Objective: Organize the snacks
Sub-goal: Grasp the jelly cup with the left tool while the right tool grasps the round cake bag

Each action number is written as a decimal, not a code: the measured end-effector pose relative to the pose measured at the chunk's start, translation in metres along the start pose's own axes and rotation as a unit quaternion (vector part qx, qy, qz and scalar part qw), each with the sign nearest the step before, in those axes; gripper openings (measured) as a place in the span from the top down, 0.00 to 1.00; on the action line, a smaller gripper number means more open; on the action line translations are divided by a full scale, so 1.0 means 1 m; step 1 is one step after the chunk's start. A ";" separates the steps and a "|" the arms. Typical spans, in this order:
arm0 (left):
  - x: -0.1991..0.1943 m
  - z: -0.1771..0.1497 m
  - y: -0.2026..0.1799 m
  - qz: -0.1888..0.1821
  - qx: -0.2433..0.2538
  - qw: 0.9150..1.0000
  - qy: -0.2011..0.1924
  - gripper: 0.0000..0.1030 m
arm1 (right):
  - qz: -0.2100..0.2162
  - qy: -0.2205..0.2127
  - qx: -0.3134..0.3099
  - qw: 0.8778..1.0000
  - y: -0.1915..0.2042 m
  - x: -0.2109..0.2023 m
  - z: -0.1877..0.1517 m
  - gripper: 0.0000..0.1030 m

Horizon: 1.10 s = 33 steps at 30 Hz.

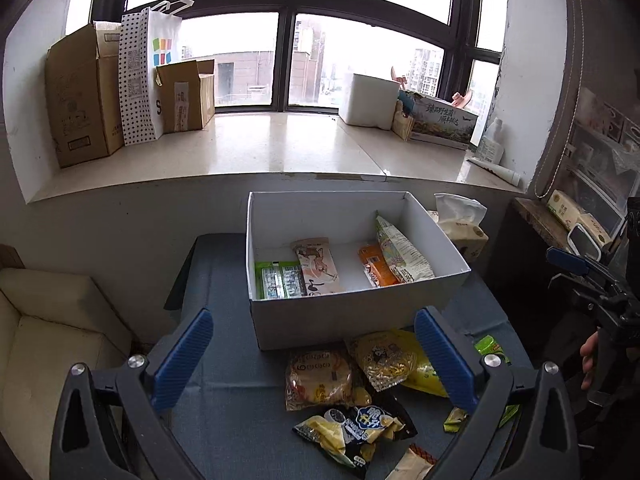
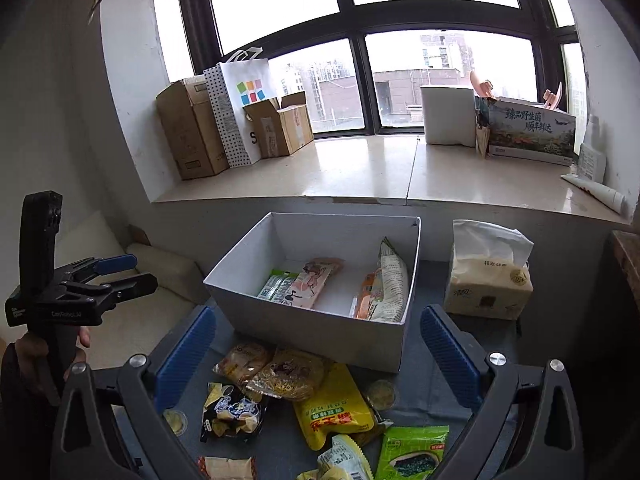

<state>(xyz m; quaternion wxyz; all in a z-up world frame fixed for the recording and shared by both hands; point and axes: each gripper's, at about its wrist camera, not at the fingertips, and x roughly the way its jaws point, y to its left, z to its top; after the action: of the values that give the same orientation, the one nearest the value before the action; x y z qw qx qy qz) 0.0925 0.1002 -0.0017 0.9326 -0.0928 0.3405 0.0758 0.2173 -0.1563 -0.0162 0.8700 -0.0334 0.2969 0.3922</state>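
Overhead, both jaws wide above blue table [image 1: 224, 408], perhaps cloth-covered, below windowsill [image 1: 256, 148].

White box [image 1: 352, 316], yellow snack bag [image 2: 334, 404], polka-dotted black-and-white bag [image 1: 134, 84], blue-grey tablecloth [image 1: 232, 400].

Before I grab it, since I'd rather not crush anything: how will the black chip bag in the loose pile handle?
The black chip bag looks puffy and crinkled, so it is probably light, and it may give under the gripper. Its glossy film could slip. The chips inside would likely break under a hard squeeze.
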 end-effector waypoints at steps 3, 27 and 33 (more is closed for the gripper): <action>-0.005 -0.032 0.010 0.002 0.007 1.000 0.018 0.00 | 0.026 0.031 0.017 0.999 0.010 0.004 -0.031 0.00; 0.045 -0.193 0.018 0.006 0.033 0.982 0.185 0.61 | 0.027 0.104 0.038 0.993 0.037 0.025 -0.122 0.00; 0.030 -0.186 0.022 -0.010 0.015 0.986 0.167 0.61 | 0.029 0.117 0.030 0.992 0.044 0.034 -0.125 0.00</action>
<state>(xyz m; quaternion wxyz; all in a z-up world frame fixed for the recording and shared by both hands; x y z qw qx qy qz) -0.0045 0.0823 -0.1637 0.8646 -0.0937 0.4915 0.0446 0.1429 -0.1398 -0.1298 0.8180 -0.0446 0.4094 0.4016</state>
